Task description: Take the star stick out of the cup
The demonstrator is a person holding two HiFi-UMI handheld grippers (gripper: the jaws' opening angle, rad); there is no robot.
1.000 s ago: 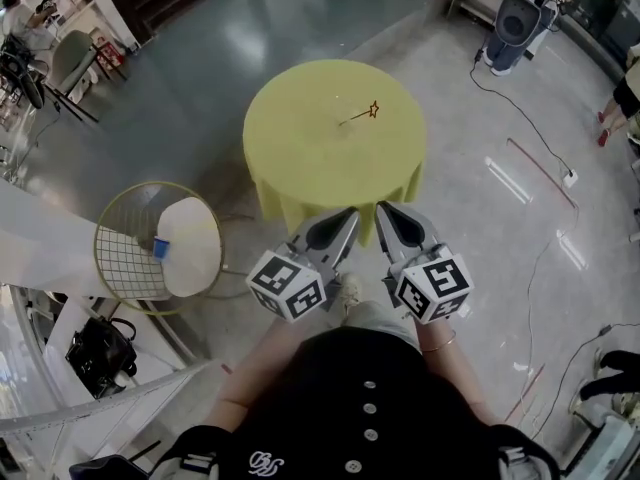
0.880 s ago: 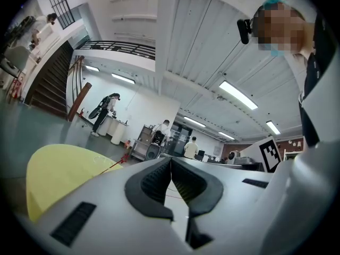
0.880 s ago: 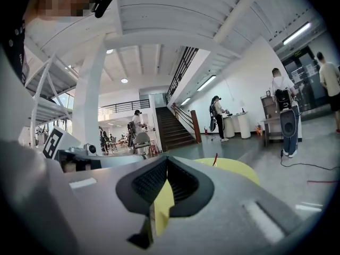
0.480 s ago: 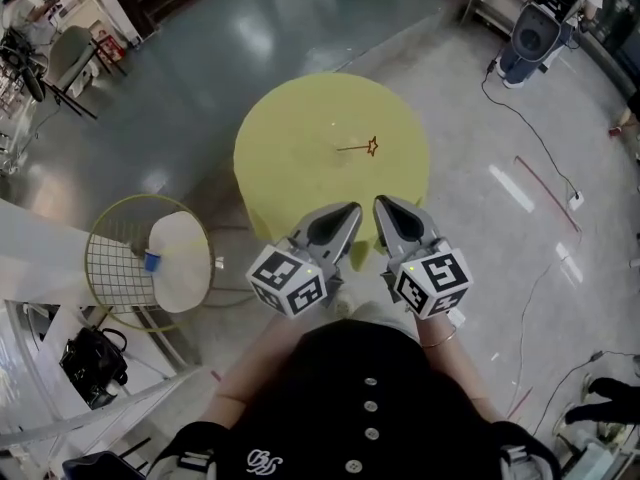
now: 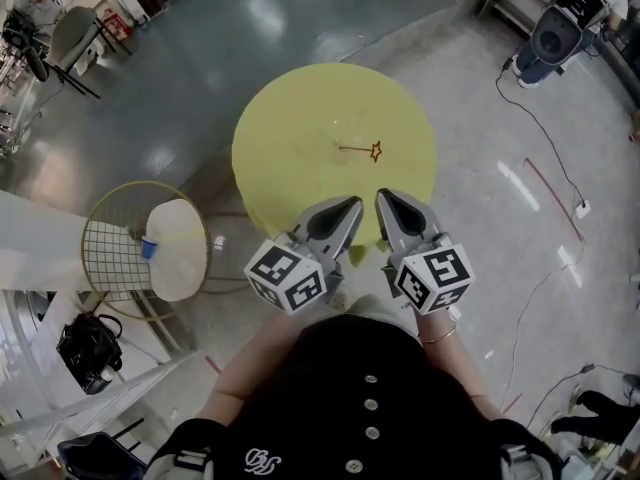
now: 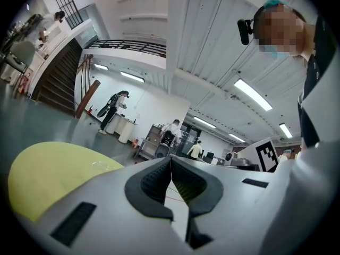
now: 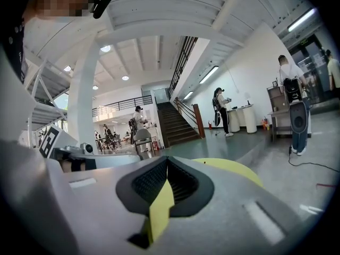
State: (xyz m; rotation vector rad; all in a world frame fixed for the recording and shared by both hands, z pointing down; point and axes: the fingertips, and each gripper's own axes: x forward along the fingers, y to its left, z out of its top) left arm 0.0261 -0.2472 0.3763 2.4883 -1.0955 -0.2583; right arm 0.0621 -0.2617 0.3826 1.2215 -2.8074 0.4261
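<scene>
The star stick (image 5: pixel 362 150) lies flat on the round yellow table (image 5: pixel 290 158), its star end pointing right. A faint clear shape (image 6: pixel 102 165) rests on the tabletop in the left gripper view; I cannot tell whether it is the cup. My left gripper (image 5: pixel 352 208) and right gripper (image 5: pixel 385 200) hang side by side in front of my body, over the table's near edge and well short of the stick. Both are shut with nothing held. In the left gripper view (image 6: pixel 170 161) and the right gripper view (image 7: pixel 167 161) the pads meet.
A wire chair (image 5: pixel 115 258) with a white cushion stands left of the table. A black bag (image 5: pixel 88 348) lies on the floor at lower left. Cables (image 5: pixel 545 158) run across the floor at right, near a standing device (image 5: pixel 552 36). People stand far off.
The table and the stick have drawn nearer to the grippers in the head view. Both grippers stay shut, side by side.
</scene>
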